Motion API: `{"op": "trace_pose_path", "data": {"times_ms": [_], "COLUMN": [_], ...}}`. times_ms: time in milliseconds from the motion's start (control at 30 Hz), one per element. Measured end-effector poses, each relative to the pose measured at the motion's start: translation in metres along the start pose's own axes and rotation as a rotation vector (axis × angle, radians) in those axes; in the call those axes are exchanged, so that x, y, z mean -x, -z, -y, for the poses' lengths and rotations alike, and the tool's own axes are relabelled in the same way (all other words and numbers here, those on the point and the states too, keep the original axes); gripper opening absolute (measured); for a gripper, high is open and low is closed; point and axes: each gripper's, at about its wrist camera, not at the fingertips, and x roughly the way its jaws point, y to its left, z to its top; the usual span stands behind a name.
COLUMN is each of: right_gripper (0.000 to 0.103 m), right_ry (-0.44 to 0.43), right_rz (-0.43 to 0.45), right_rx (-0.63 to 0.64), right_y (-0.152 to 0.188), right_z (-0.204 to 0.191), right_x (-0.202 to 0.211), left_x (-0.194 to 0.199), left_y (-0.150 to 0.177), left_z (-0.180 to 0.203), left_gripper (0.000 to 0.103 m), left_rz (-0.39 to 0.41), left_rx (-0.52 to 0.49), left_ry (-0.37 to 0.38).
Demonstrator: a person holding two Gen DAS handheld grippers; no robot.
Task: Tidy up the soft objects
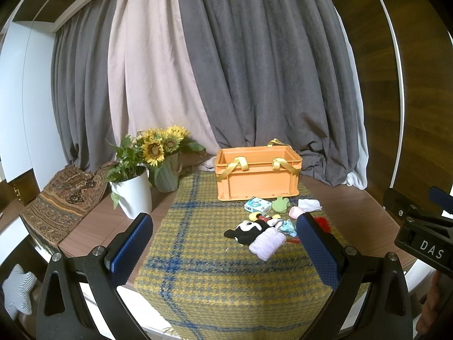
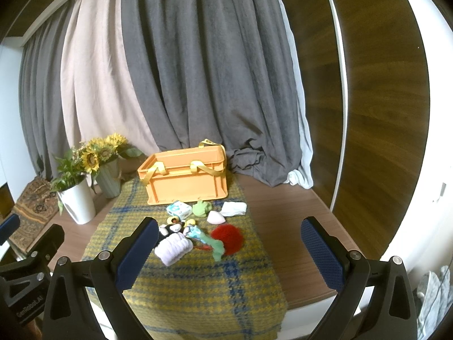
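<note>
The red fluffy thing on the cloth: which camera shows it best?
The right wrist view: the red fluff lies in full sight between the open jaws, beside a green cloth. In the left wrist view only a sliver of it shows, since the left gripper's right finger hides most of it.

Both wrist cameras look forward from the near table edge, sharing the orange crate (image 1: 256,177) and, seemingly, the curtain.

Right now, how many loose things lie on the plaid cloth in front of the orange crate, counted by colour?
White: 2, the folded cloth and the knitted roll.
Green: 2, the frog toy and the strip.
Red: 1, the fluffy ball.
Pink: 1, the pad.
Blue-white: 1, the packet.
Black-white: 1, the plush.
Total: 8; small bits between them I cannot tell.
</note>
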Motion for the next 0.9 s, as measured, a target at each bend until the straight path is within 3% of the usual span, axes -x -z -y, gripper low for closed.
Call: {"op": "trace_pose_path", "data": {"times_ms": [467,900], "right_gripper": [0.102,0.102], "right_ry": [-0.022,-0.031], "right_rz": [-0.055,-0.162], "right_rx": [-0.007,-0.010], "right_y": [0.010,0.017], "right_z": [0.009,0.008], "right_x": [-0.022,-0.098], "left_x": [-0.019,-0.104], "left_y": [0.011,0.024], "left_z": [0.007,0.019], "left_gripper": [0.103,0.103], "left_rz": [-0.060,-0.203], "left_rx": [0.033,0.066], "left_ry": [-0.022,0.044]}}
